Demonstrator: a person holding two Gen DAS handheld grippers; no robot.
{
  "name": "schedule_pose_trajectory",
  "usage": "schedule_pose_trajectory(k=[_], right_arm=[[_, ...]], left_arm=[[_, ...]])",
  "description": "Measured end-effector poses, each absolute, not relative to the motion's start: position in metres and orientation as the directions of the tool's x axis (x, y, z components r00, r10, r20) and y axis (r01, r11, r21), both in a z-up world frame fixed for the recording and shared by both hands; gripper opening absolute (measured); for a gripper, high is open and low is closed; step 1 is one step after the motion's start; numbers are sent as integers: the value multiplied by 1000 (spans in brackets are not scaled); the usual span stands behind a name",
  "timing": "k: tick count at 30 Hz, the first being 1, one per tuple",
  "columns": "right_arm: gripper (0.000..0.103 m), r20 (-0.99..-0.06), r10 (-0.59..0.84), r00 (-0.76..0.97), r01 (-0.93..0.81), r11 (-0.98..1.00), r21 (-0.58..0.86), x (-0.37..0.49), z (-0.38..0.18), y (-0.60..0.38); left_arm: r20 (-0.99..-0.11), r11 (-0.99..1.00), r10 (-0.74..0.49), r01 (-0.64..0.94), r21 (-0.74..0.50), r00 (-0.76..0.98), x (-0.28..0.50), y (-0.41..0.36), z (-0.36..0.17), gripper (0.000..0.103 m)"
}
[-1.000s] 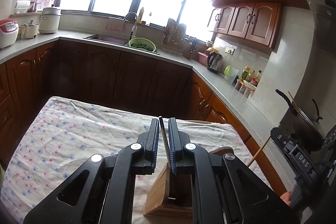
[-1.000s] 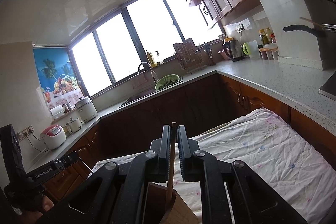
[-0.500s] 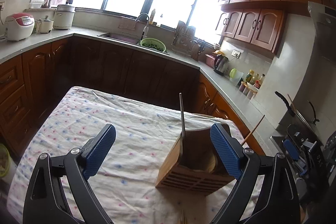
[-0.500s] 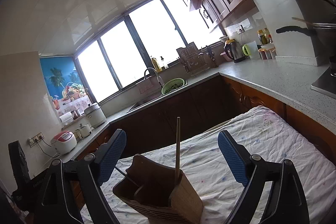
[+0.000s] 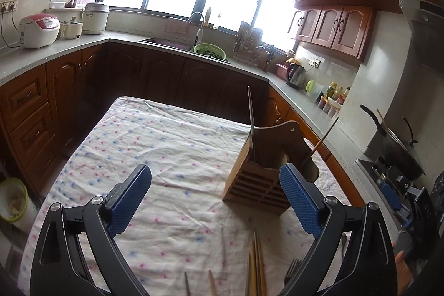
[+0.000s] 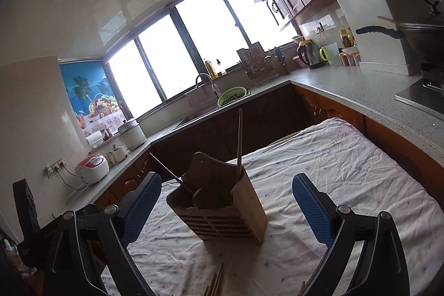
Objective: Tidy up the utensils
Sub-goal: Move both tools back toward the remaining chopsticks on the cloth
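The wooden utensil holder (image 5: 259,179) stands upright on the floral tablecloth (image 5: 166,157), a dark chopstick (image 5: 250,113) and a wooden chopstick (image 6: 239,140) standing in it. The left gripper (image 5: 215,199) hangs near the holder, jaws spread wide and gripping nothing. The right gripper (image 6: 226,208) is opening — the holder sits beyond the gap, untouched. On the cloth nearer than the holder lie loose chopsticks (image 5: 256,265) and what may be a fork (image 5: 291,268) — partly hidden.
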State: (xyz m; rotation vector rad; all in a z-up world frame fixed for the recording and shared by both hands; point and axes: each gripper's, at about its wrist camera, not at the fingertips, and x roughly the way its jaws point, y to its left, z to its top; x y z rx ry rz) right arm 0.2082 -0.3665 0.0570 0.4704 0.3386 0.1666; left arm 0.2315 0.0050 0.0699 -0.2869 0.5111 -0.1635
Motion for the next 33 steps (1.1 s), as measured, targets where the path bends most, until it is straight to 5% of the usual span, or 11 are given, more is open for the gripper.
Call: schedule_pose_trajectory(k=[33], right_arm=[[97,-447,234,863,-5,890,456,135,-4,-372]], left_arm=[[-624,963,-190,20,-269,758,153,20,-8,96]])
